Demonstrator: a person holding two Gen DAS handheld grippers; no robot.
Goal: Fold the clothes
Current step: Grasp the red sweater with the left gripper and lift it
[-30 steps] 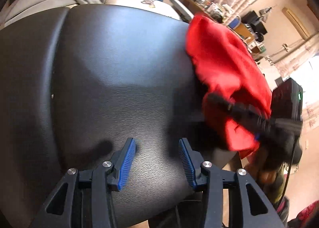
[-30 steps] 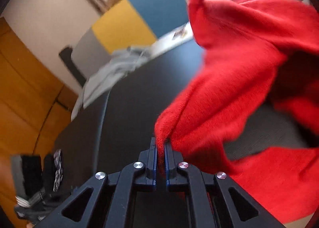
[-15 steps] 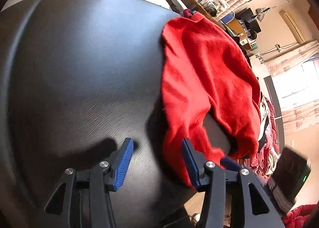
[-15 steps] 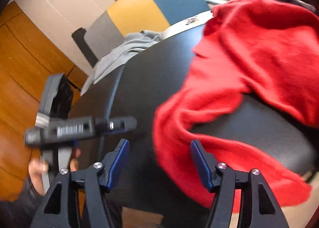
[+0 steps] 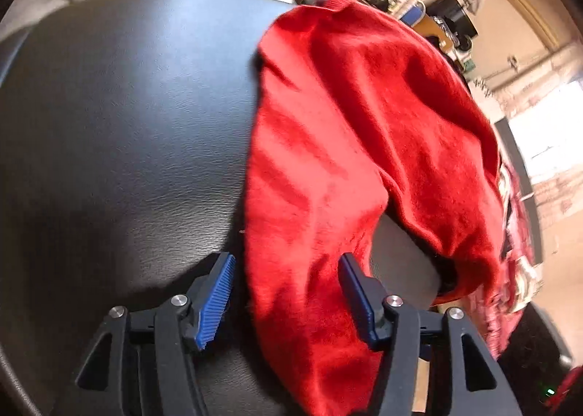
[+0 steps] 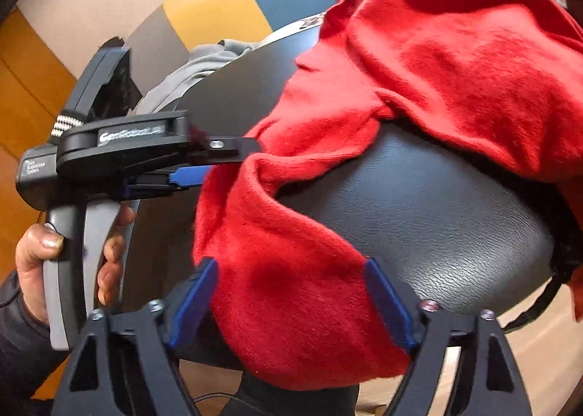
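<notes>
**A:** How far along is the folding?

**B:** Barely begun, by the look of it. The red garment lies rumpled on the black tabletop, bunched toward its right side in the left wrist view, with one long part, perhaps a sleeve, trailing over the near edge. No neat crease or stacked layer shows anywhere.

**A:** Is either gripper holding it?

**B:** No. The left gripper has its jaws apart and opening wider; the trailing red strip runs between them, but the blue pads stand clear of the cloth on both sides. The right gripper is the same: jaws opening wide, red fabric lying between and under them, nothing pinched.

**A:** So the garment rests on its own?

**B:** Yes, the tabletop carries it, with the overhanging part dangling loose. In the right wrist view the left gripper sits just beside the garment's left edge, held by the person's hand.

**A:** What is left, then?

**B:** Nearly everything, one would judge. The cloth has to be spread flat, the trailing part brought in, then the body folded over. Both grippers seem placed to take a fresh hold near the hanging end.

**A:** Anything else about?

**B:** A grey garment lies at the far edge of the tabletop, apparently unfolded too, and well apart from the red one.
</notes>
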